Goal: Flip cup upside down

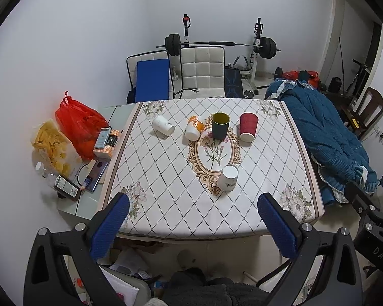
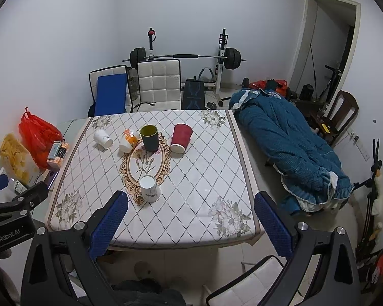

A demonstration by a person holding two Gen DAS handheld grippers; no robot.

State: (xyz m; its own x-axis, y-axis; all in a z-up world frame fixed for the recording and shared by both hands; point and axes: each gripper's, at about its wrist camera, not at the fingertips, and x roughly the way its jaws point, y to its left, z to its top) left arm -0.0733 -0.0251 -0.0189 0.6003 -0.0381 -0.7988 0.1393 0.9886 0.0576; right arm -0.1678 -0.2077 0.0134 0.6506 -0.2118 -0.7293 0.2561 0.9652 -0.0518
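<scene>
Blue-padded right tongs (image 2: 190, 225) spread wide, empty; left tongs (image 1: 193, 225) likewise apart. Nearest: white cup (image 2: 150, 188), mouth up, just above frame centre-left, upright axis, closer to right tongs. Dark cup (image 2: 149, 137) upright farther up.

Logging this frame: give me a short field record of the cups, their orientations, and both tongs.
upright: dark cup, mouth up
upside down: red cup, near white cup
on side or tilted: far white cup, orange-white cup
surface: patterned tablecloth
left tongs: open, empty, short of the table
right tongs: open, empty
</scene>
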